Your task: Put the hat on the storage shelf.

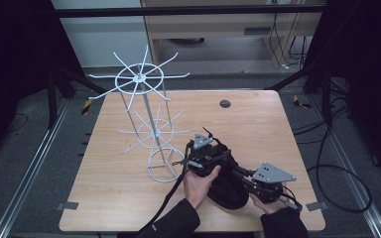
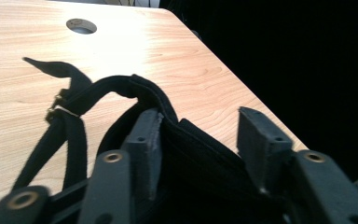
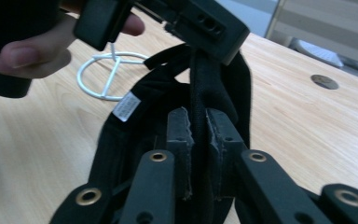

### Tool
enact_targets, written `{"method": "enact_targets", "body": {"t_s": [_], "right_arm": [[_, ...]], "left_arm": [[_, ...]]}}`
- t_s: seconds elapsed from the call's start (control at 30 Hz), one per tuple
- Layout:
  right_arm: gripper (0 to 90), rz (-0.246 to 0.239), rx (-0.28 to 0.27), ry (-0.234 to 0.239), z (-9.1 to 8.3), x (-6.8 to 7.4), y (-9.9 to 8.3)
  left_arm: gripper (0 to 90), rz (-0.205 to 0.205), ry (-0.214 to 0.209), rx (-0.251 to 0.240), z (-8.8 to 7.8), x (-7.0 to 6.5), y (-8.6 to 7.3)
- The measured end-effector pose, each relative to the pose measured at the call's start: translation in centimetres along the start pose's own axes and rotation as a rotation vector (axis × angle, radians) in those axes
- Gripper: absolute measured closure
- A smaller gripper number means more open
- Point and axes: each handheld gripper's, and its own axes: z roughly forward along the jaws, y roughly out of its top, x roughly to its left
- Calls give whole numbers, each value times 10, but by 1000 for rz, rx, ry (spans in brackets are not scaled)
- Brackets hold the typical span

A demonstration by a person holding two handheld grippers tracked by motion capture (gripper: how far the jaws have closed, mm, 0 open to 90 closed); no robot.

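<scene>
Black cap held between two hand-held grippers at the near edge of the desk [image 1: 129, 198]

The right hand-held gripper [image 3: 198, 140] is clamped on the black cap's [image 1: 225, 191] rim; the left hand-held gripper [image 2: 200, 140] stands with jaws apart around another part of that rim, its strap [image 2: 70, 107] trailing on the wood beside a white wire rack [image 1: 146, 119]

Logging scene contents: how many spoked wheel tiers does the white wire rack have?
2. The upper spoked tier tops the white wire rack at the table's back left; the lower spoked tier sits midway down, above its base ring.
</scene>
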Motion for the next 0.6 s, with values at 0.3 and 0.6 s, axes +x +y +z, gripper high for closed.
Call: {"method": "enact_targets", "body": {"t_s": [0.3, 0.6], "right_arm": [[664, 55, -59, 65, -9, -3, 6], [627, 133, -108, -15, -25, -20, 6]], "left_arm": [[607, 13, -15, -4, 1, -1, 1], [687, 18, -24, -2, -1, 1, 3]]}}
